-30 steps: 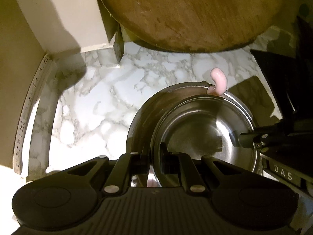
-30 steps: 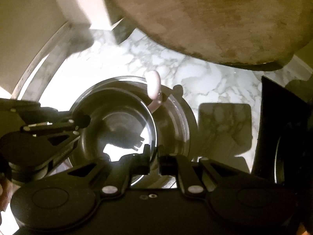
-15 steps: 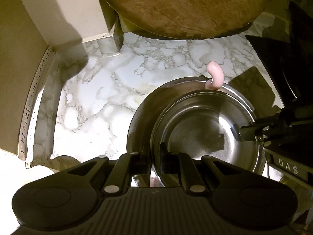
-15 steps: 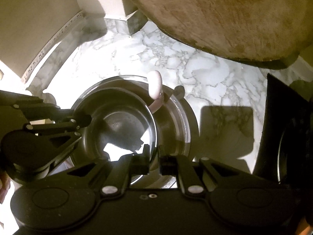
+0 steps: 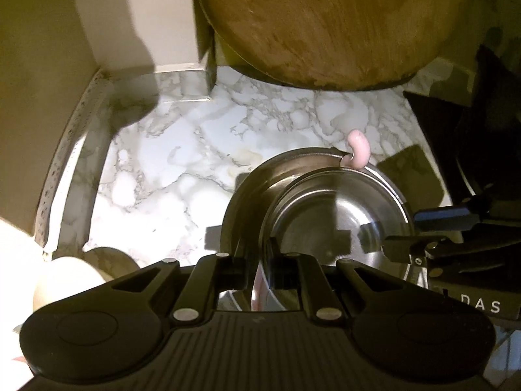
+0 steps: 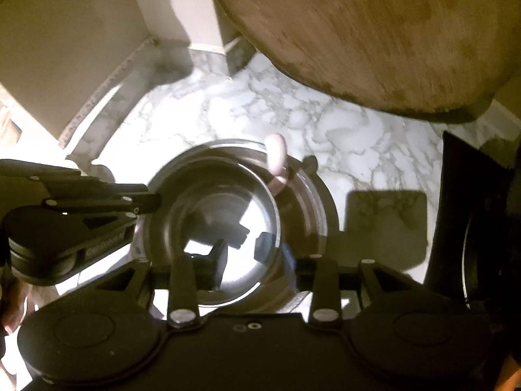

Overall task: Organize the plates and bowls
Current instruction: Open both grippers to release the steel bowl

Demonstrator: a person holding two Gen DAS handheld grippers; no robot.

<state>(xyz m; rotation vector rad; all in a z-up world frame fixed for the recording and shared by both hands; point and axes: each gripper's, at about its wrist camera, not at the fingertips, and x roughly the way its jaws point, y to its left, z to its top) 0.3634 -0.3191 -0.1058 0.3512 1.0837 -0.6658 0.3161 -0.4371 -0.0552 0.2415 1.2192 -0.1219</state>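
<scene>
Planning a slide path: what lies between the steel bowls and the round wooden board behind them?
Only bare marble countertop, clearest in the left wrist view. The pink hook sits on the steel bowls at their far rim, short of the wooden board.

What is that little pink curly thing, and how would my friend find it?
Start at the white marble counter, under the big round wooden board. On it sit two shiny steel bowls, the smaller bowl nested inside the larger bowl. At their far rim is the pink hook: the only soft pink, curled thing among metal and black parts.
</scene>
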